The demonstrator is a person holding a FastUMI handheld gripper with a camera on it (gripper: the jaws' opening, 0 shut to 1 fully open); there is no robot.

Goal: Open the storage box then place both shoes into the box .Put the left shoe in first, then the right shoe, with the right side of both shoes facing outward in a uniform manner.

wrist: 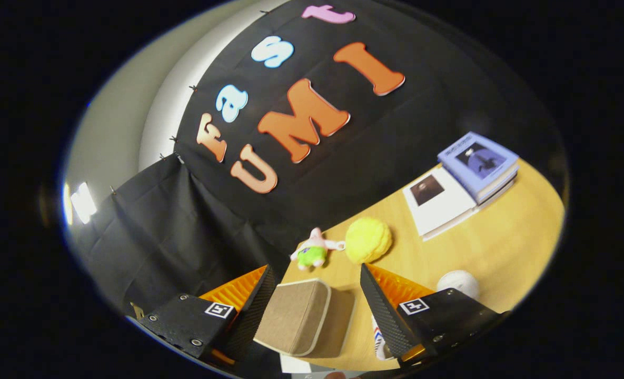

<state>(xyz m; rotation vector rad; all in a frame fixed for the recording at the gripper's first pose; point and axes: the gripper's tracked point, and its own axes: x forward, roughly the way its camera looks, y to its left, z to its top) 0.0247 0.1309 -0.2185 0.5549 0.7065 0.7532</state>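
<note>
The light wooden desk [501,247] runs along the foot of the black cloth booth wall [396,137]. The tan fabric storage box with pale piping [296,316], its lid down, sits on the desk between the two fingers of the claw [314,310], which stands wide with neither finger pressing on it. Well beyond the box, toward the far end of the desk, a blue book [477,163] lies on top of a white book [438,202]. Just ahead of the fingers are a fuzzy yellow ball [368,240] and, touching it, a small pink and green plush toy [314,250]. A white round object [459,282] sits beside the right finger. A white shoe with red and blue stripes [377,337] peeks from under that finger.
</note>
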